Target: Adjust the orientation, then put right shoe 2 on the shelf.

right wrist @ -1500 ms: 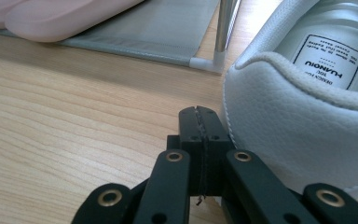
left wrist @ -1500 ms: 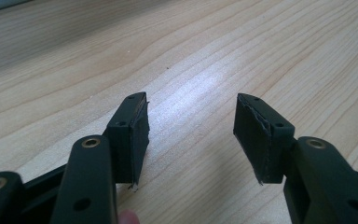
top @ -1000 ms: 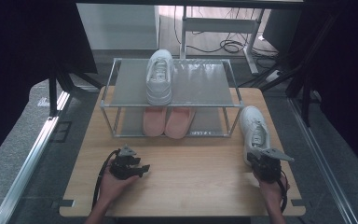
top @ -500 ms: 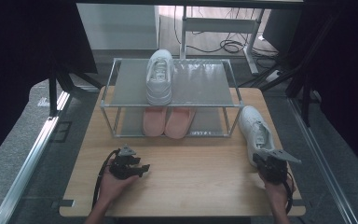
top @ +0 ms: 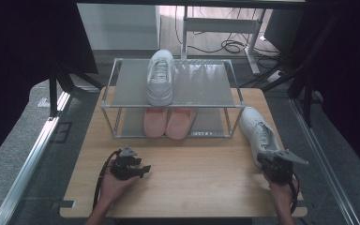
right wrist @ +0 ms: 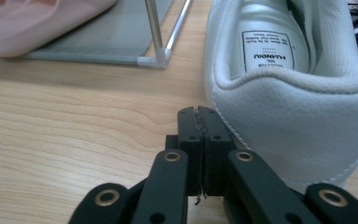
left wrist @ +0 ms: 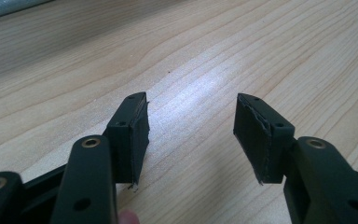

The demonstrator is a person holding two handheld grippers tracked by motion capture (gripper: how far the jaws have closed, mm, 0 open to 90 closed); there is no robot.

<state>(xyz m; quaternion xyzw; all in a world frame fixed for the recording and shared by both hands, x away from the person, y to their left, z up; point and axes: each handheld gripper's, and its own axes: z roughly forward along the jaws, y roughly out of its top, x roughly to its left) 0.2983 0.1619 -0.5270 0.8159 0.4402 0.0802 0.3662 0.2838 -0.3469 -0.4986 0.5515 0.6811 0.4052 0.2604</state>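
Two grippers: both by the rack point(top: 168, 105), at its near side
Left gripper point(left wrist: 191, 135): jaws spread, nothing between
Right gripper point(right wrist: 199, 122): pads together, just starting to part, drawn back slightly
White shoe point(right wrist: 298, 116): right of rack, heel beside right gripper, unheld
Meaning: grab likely next

**White sneaker on the table beside the rack**

The white sneaker point(top: 258, 133) lies upright on its sole on the wooden table point(top: 192, 178), just off the right end of the metal shoe rack point(top: 168, 101) and near the table's right edge. Its toe points away toward the far side and its heel faces the person. The upper is plain white with laces. In the right gripper view the heel collar point(right wrist: 303, 116) is padded and rounded, and a printed label point(right wrist: 266, 49) shows on the insole inside.
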